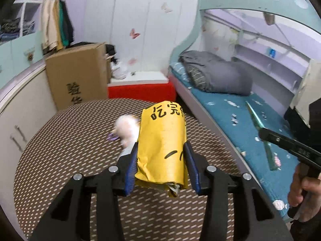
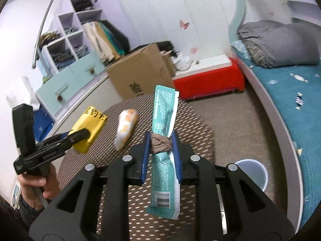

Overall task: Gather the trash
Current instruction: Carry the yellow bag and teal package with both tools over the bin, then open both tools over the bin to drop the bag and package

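Observation:
My left gripper (image 1: 161, 150) is shut on a crumpled yellow wrapper (image 1: 163, 140) with black characters, held above the round dotted table (image 1: 70, 140). It also shows in the right wrist view (image 2: 88, 128). My right gripper (image 2: 161, 140) is shut on a long teal wrapper (image 2: 164, 112) with brown cord wound round its middle. In the left wrist view the teal wrapper (image 1: 258, 132) hangs over the bed side. A white and orange wrapper (image 2: 125, 129) lies on the table between the two grippers; it is blurred in the left wrist view (image 1: 127, 129).
A pale blue bin (image 2: 251, 173) stands on the floor right of the table. A cardboard box (image 2: 138, 74), a red bench (image 2: 210, 80) and cabinets stand behind the table. A bed (image 1: 240, 120) with a grey pillow runs along the right. A small purple item (image 1: 112, 136) lies on the table.

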Available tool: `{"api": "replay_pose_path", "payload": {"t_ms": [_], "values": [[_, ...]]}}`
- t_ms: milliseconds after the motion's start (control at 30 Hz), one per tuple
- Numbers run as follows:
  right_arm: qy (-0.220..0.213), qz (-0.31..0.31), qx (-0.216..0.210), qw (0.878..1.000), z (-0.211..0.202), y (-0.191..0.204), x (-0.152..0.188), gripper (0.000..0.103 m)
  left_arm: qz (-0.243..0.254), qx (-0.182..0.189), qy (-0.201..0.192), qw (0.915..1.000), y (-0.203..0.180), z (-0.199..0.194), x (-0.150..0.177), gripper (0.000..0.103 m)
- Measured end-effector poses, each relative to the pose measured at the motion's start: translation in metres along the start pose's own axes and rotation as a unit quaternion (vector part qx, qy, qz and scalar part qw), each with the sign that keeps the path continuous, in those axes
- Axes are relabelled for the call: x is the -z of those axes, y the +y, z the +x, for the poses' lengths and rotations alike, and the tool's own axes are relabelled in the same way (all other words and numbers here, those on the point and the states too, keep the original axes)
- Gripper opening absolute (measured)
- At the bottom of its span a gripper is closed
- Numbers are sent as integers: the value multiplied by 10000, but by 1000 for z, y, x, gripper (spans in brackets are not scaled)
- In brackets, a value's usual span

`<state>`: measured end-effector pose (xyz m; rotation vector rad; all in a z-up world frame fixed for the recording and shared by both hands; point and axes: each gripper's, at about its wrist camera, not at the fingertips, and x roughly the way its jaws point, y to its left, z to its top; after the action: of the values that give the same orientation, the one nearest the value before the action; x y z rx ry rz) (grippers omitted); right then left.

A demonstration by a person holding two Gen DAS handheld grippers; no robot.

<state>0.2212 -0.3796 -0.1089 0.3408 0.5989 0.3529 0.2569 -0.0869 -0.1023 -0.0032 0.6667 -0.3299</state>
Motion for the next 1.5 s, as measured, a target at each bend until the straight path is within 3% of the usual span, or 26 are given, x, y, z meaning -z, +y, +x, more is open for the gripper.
{"api": "replay_pose_path", "payload": {"t_ms": [267, 467, 800, 833, 867, 900, 1033, 1267, 1367, 1400, 1433, 1500], "values": [[-123, 542, 674, 9962, -4, -78, -15, 22, 324, 440, -4, 9985, -68, 23, -20, 43], [327, 1156, 1071, 9870, 34, -149, 7, 22, 472, 684, 197, 9963, -107, 60, -31, 43], [905, 1821, 1187, 9719, 107, -223, 46, 24, 594, 857, 715, 9920, -150, 128, -34, 43], [1003, 1901, 1202, 9692, 114, -230, 51, 34, 615, 873, 791, 9911, -155, 136, -34, 43], [1096, 2015, 1243, 9654, 121, -237, 57, 64, 647, 883, 860, 9903, -159, 143, -33, 43], [1108, 2154, 1318, 9612, 124, -246, 64, 71, 691, 880, 938, 9893, -164, 151, -33, 43], [1059, 2622, 1386, 9491, 113, -270, 85, 73, 880, 868, 1274, 9841, -181, 182, -30, 43], [503, 2680, 1507, 9502, 53, -278, 73, 78, 1336, 899, 1963, 9672, -217, 237, -20, 45], [287, 2631, 1519, 9523, 34, -274, 63, 81, 1533, 910, 2285, 9571, -230, 259, -17, 54], [232, 2602, 1520, 9532, 28, -272, 60, 82, 1527, 941, 2404, 9540, -232, 266, -16, 64], [207, 2579, 1517, 9540, 24, -271, 59, 83, 1476, 951, 2466, 9531, -232, 274, -16, 83], [190, 2541, 1504, 9552, 19, -266, 57, 84, 1409, 770, 2397, 9575, -230, 278, -17, 94]]}}
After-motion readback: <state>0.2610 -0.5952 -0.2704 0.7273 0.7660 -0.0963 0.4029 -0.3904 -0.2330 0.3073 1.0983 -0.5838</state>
